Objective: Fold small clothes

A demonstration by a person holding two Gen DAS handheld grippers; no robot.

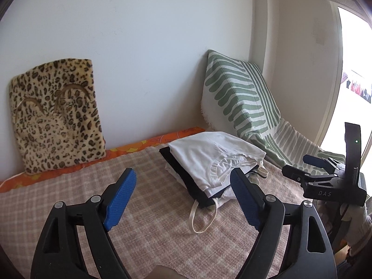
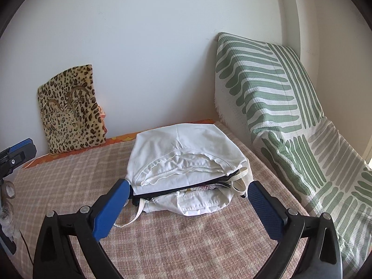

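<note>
A small pile of folded clothes (image 1: 209, 158) lies on the checked bed cover (image 1: 148, 223). A white garment (image 2: 186, 144) is on top, with a black layer (image 2: 181, 189) and more white cloth under it. A pale strap loop (image 1: 202, 218) trails out of the front. My left gripper (image 1: 182, 174) stands open just in front of the pile's left half, nothing between its blue pads. My right gripper (image 2: 188, 184) is open wide, its fingertips flanking the pile's near edge without pressing it. In the left wrist view, the right gripper (image 1: 296, 165) shows to the right of the pile.
A leopard-print cushion (image 1: 55, 116) leans on the white wall at the back left. A green-and-white striped cushion and throw (image 2: 279, 107) rise to the right of the pile. An orange sheet edge (image 1: 144, 144) runs along the wall. A bright window (image 1: 353, 74) is at the far right.
</note>
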